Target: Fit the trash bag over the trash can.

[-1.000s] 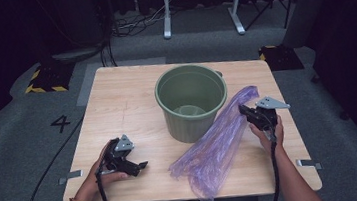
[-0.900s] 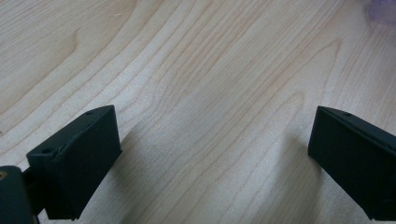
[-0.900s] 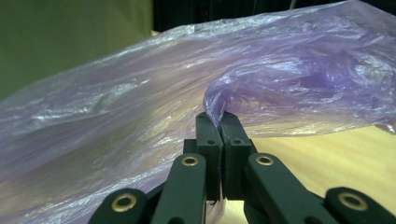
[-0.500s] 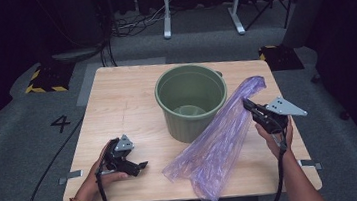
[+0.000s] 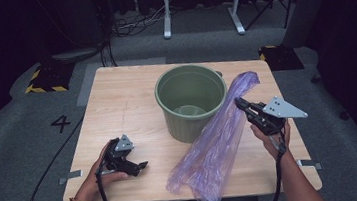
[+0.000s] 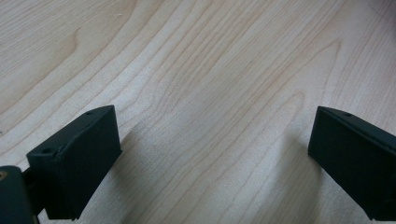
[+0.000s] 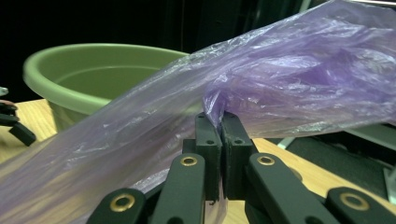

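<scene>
The table (image 5: 126, 101) is lit evenly from above, while the floor (image 5: 15, 148) around it falls off into darkness. Soft shadows are cast on the wood between the left gripper's (image 6: 210, 154) jaws. Glare is seen on the purple bag (image 7: 299, 79) just above the right gripper (image 7: 220, 122). The high view is slightly soft.

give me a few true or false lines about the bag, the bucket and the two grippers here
1. The right gripper is shut on the purple bag. True.
2. The left gripper holds the bag's other end. False: its jaws stand open over bare table.
3. The bag is fully inside the green bucket. False: it slants beside the bucket, its lower end on the table.
4. The bucket stands upright. True.
5. The bag's lower end hangs over the table's near edge. True.
</scene>
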The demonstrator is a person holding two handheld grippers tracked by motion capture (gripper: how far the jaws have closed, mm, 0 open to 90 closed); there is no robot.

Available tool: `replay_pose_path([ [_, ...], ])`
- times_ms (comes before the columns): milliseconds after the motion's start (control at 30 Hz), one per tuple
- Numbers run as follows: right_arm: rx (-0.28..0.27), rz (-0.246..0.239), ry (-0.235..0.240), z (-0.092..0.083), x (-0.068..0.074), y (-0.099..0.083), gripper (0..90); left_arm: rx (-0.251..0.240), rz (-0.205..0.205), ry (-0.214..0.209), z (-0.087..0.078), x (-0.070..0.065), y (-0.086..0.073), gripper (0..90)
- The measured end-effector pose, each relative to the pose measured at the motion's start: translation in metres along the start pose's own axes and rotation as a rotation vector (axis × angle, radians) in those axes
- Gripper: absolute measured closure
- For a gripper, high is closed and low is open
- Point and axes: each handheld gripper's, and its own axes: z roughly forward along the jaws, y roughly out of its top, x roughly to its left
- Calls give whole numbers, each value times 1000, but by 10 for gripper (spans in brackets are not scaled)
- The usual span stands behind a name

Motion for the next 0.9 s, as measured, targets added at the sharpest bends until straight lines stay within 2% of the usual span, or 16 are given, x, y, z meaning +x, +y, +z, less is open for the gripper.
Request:
replay_pose_path([
  [67, 0, -20, 6, 2, 3, 5, 880, 2, -7, 7, 0, 0, 1, 25],
  [133, -2, -39, 17, 5, 6, 11, 880, -3, -34, 7, -3, 0, 3, 173],
  [200, -5, -53, 30, 10, 9, 17, 881, -34, -62, -37, -7, 1, 7, 219],
  [233, -8, -55, 40, 11, 10, 19, 880, -61, -73, -46, -10, -1, 9, 192],
  [267, -8, -60, 49, 13, 11, 21, 880, -87, -69, -52, -14, -2, 12, 150],
  [300, -11, -76, 65, 16, 15, 26, 880, -134, -61, -70, -23, -9, 20, 180],
  [400, -14, -95, 76, 18, 19, 30, 880, -183, -44, -97, -31, -19, 30, 168],
  [433, -20, -109, 89, 19, 22, 34, 880, -222, -21, -162, -36, -33, 43, 168],
  [467, -20, -109, 89, 19, 22, 34, 880, -222, -21, -162, -36, -33, 43, 163],
  [500, -19, -118, 89, 21, 24, 37, 881, -233, 28, -190, -37, -49, 56, 159],
  [533, -19, -118, 89, 21, 24, 37, 881, -233, 28, -190, -37, -49, 56, 159],
  [567, -23, -128, 92, 24, 27, 40, 881, -220, 65, -222, -35, -65, 69, 158],
  [600, -23, -133, 91, 24, 28, 41, 881, -220, 65, -222, -35, -65, 69, 157],
  [633, -22, -141, 88, 25, 29, 42, 881, -220, 75, -245, -31, -78, 81, 158],
  [767, -22, -177, 92, 29, 34, 45, 881, -212, 68, -294, -15, -95, 102, 156],
  [900, -25, -186, 102, 32, 36, 46, 882, -170, 46, -263, 7, -106, 119, 156],
])
